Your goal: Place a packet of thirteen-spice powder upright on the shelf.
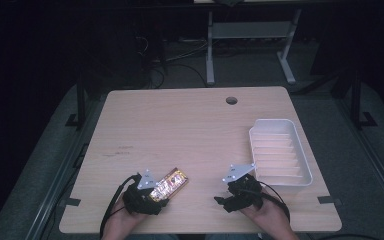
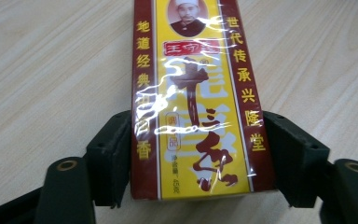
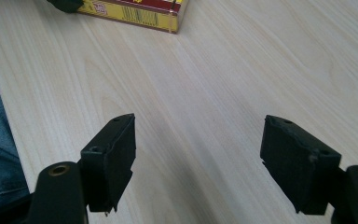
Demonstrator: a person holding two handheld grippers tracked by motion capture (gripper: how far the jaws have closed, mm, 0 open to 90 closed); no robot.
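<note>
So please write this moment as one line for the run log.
left gripper: shut on yellow box | right gripper: open, holds nothing | white tray: holds nothing, at table's right

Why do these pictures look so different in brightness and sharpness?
High view: dim, dark surroundings, the box washed out. Left gripper view: bright, with white glare streaks on the box's shiny wrap. Right gripper view: evenly lit, the table grain sharp.

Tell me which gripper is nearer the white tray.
Right. The right gripper sits just off the white tray's near left corner; the left gripper is across the table, jaws around the yellow-and-red box.
</note>
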